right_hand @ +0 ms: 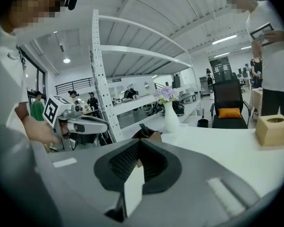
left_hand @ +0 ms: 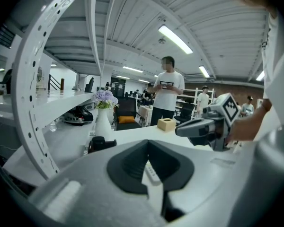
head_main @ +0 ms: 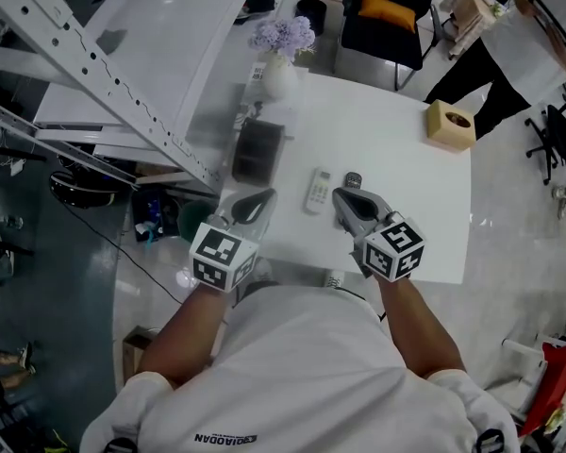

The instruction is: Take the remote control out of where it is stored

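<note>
A white remote control [head_main: 318, 190] lies flat on the white table [head_main: 406, 187], with a small dark remote [head_main: 353, 179] just to its right. Through my left gripper's hollow the white remote [left_hand: 151, 172] shows on the table beyond. A dark storage box [head_main: 258, 151] stands behind them; in the right gripper view the box [right_hand: 149, 136] has a dark piece sticking up out of it. My left gripper [head_main: 262, 197] hovers left of the white remote, shut and empty. My right gripper [head_main: 341, 195] hovers just right of it, shut with nothing in it.
A white vase of purple flowers [head_main: 281, 57] stands at the table's far edge and a tan tissue box [head_main: 450, 125] at the far right. A white shelf frame [head_main: 123, 74] runs along the left. A person [head_main: 519, 36] stands beyond the table near a black chair [head_main: 389, 17].
</note>
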The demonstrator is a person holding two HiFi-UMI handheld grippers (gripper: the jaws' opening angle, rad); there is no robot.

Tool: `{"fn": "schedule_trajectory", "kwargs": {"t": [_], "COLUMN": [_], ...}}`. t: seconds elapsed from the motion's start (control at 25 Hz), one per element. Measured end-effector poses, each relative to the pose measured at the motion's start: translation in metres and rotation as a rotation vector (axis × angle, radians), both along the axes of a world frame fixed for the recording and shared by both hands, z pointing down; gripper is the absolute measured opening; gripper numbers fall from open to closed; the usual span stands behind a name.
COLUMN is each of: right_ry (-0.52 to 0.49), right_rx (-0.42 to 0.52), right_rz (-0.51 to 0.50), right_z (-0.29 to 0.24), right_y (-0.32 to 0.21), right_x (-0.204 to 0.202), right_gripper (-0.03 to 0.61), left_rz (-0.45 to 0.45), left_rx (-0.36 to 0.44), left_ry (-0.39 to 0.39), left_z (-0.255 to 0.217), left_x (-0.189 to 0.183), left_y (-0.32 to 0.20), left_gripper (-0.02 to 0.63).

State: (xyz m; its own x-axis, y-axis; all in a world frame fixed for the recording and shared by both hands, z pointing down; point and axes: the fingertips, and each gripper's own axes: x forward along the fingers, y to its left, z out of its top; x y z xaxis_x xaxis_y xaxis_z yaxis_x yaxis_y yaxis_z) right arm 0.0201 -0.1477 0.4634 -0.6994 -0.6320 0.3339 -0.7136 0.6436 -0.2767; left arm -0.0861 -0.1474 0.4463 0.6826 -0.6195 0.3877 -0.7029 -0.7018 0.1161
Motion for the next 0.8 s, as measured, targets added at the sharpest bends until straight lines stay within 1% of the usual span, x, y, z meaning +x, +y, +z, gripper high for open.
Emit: {"fn": "schedule_trajectory", "kwargs": {"t": [0.08, 0.2, 0.24, 0.32, 0.48, 0.6, 0.8], "right_ry": [0.001, 0.005, 0.006, 0.008, 0.014, 0.016, 0.021], "right_rx": [0.002, 0.004, 0.003, 0.0, -0.012, -0.012, -0.005], "right_rz": [0.001, 0.002, 0.002, 0.001, 0.002, 0.0, -0.005], "right_z": [0.0, 0.0, 0.001, 0.002, 0.007, 0.008, 0.007], "right_y": [0.0, -0.001, -0.001, -0.002, -0.003, -0.004, -0.007], "right_x": [-0.001, -0.001, -0.001, -0.001, -0.002, -0.005, -0.011], "right_gripper": [0.005, 0.005, 0.005, 0.005, 0.005, 0.005, 0.005], "left_rz": [-0.001, -0.008, -0.011, -0.014, -0.025, -0.023, -0.029], "left_rx": [-0.01, -0.044, -0.049, -0.049, -0.025, -0.01, -0.011], "left_ry": [0.007, 0.046, 0.048, 0.044, 0.071, 0.054, 0.036], "left_z": [0.001, 0.005, 0.006, 0.008, 0.004, 0.003, 0.005], "left_x": [-0.001, -0.003, -0.005, -0.007, -0.009, -0.01, -0.015], "left_y": [0.0, 0.0, -0.001, -0.001, -0.003, -0.002, -0.003], "left_gripper": [0.002, 0.002, 0.002, 0.002, 0.002, 0.002, 0.002]}}
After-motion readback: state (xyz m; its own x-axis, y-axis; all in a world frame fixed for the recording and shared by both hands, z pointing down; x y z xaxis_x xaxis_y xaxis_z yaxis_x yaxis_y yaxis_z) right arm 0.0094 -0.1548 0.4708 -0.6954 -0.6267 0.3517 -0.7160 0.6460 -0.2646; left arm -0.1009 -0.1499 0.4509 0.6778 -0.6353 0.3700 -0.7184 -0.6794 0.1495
